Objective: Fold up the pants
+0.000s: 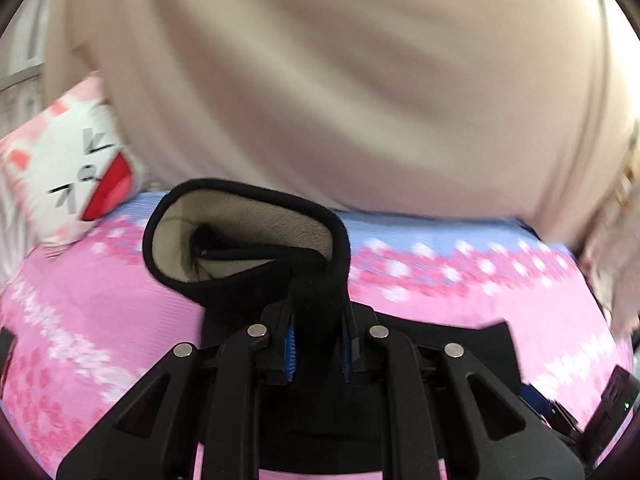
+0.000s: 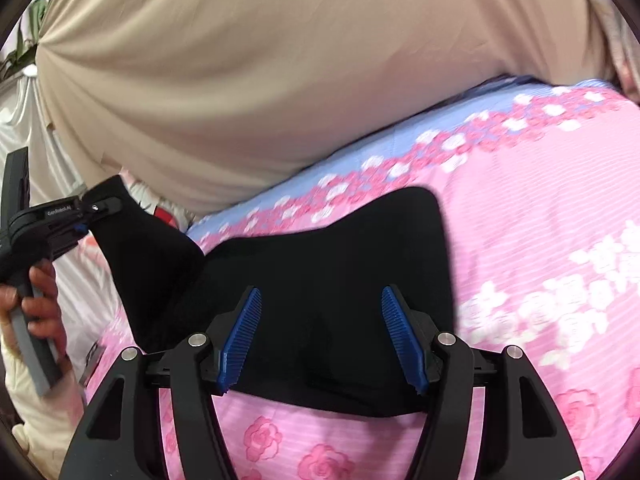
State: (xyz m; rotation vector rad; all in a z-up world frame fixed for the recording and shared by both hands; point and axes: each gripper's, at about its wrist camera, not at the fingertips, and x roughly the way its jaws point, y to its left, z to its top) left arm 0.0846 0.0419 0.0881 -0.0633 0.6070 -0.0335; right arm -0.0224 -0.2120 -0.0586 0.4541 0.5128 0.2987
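Note:
The black pants (image 2: 328, 272) lie on a pink flowered bedsheet (image 2: 540, 208). My left gripper (image 1: 318, 344) is shut on a bunched end of the pants (image 1: 248, 240), whose beige fleece lining shows, and holds it lifted above the bed. In the right wrist view the left gripper (image 2: 86, 216) is at the far left, pulling one corner of the pants up. My right gripper (image 2: 322, 336) is open and empty, its blue pads (image 2: 242, 332) spread just above the near part of the pants.
A large beige pillow (image 2: 240, 80) lies along the far side of the bed. A white cartoon-face cushion (image 1: 76, 172) sits at the left. A dark device (image 1: 616, 404) lies near the bed's right edge. White fabric (image 2: 48, 160) hangs at the left.

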